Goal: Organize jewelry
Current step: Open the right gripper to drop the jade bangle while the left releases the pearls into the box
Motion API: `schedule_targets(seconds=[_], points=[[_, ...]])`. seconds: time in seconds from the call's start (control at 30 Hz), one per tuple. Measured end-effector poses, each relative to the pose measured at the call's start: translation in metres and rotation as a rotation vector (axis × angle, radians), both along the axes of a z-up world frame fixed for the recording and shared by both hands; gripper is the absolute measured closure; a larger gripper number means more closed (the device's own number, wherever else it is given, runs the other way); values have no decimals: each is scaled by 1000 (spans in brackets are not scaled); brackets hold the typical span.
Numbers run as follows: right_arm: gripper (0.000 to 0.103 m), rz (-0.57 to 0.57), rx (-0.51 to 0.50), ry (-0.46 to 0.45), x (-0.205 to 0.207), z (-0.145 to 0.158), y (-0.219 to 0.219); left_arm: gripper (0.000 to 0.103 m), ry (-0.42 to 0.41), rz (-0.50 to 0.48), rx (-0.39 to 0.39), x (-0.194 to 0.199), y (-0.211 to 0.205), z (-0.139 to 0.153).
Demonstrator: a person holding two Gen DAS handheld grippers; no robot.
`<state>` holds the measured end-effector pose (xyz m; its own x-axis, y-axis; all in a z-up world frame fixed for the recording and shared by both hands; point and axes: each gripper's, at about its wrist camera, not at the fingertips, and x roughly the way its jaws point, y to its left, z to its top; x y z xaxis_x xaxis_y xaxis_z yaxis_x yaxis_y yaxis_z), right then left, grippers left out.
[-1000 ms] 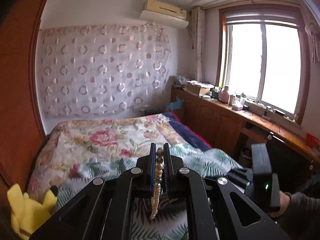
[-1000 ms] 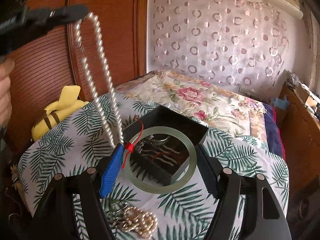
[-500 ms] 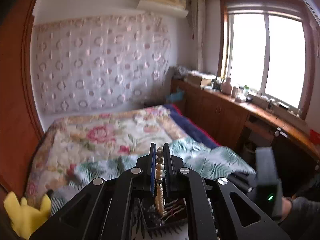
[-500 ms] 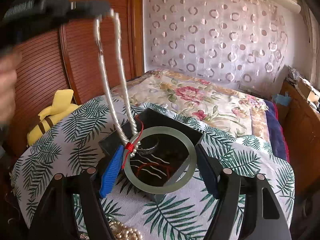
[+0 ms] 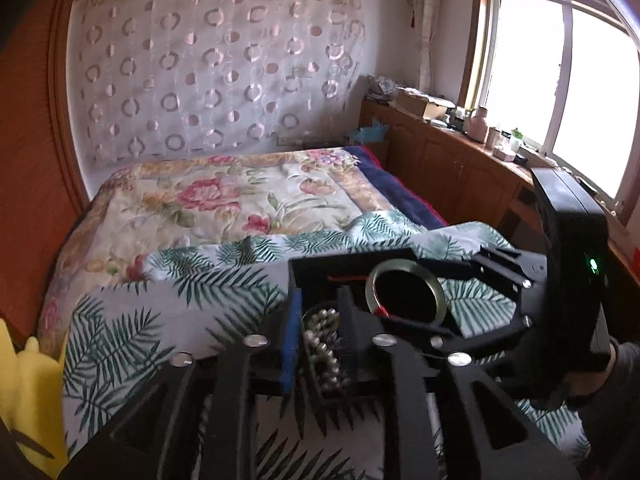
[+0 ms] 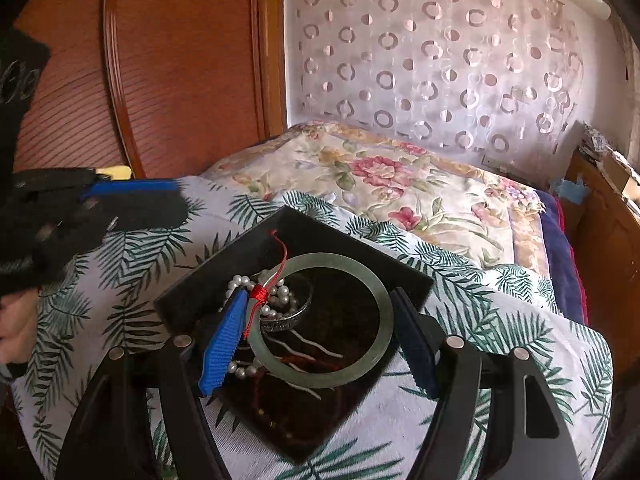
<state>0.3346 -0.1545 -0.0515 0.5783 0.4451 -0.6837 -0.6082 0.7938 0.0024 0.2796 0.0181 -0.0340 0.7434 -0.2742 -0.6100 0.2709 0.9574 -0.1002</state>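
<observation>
1. Left gripper [image 5: 320,344] fingers opening, pearl necklace [image 5: 322,350] lying loose between them, inside black box [image 6: 224,276].
2. Right gripper [image 6: 320,340] fingers clamped across jade bangle [image 6: 348,376], above box, near pearls.

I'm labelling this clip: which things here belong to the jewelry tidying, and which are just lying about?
Job:
- black box
- jade bangle
- pearl necklace
- silver bracelet

Lying about:
- yellow plush toy
- floral quilt
- leaf-print cover
</observation>
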Motion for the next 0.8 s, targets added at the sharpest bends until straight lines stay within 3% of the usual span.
schedule_targets(seconds=[0.17,0.33,0.53,0.8], points=[[29,-4,-40,10,6,-9,7,58,15,19,-8,-14,8,-14],[29,-6,-60,4,5,-11,11,29,9,45,35,-31,11,-23],[26,-8,-49,-3,-3,-7,8,15,7,58,55,-50,12,-33],[25,-28,-18,-23,-31,5,-13,14,31,39,40,-78,6,-47]])
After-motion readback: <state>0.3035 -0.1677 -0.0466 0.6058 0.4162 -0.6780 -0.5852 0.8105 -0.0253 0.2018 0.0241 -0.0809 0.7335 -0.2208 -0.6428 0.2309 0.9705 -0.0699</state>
